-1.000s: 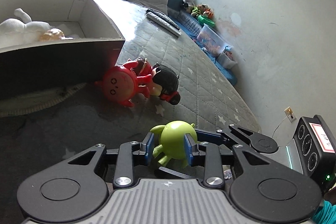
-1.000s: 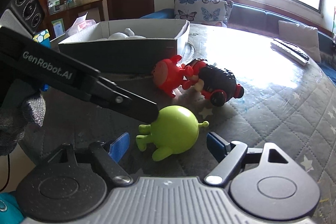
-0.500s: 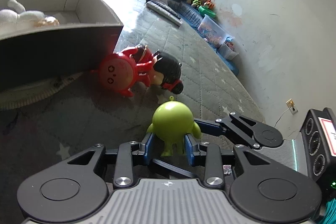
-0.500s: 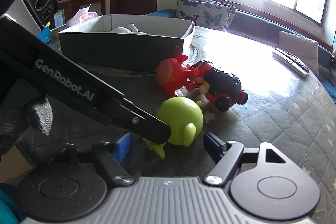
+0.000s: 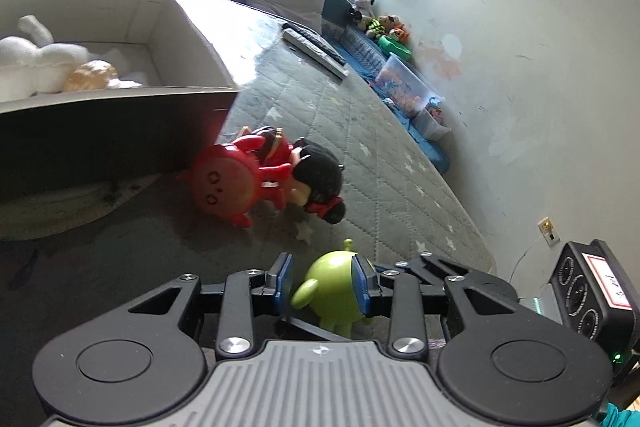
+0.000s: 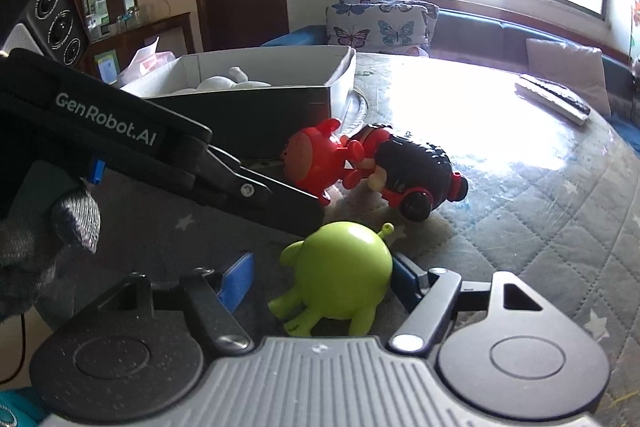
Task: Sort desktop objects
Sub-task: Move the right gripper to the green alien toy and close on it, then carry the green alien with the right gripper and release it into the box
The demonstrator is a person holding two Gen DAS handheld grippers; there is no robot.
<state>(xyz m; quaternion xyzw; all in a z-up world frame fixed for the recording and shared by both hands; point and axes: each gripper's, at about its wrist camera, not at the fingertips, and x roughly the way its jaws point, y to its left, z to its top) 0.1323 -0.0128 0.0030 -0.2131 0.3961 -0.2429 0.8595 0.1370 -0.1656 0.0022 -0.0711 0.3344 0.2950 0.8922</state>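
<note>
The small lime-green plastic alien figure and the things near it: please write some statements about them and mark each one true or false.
1. The small lime-green plastic alien figure sits between the fingers of both grippers. True.
2. The round red plastic figure lies inside the open cardboard box. False: it lies on the grey quilted cover, outside the box, by its corner.
3. A white plush toy lies in the box. True.
4. The black-haired doll in red stands upright. False: it lies on its side.
5. The flat remote controls lie beside the green figure. False: they lie far off, near the cushion.
</note>
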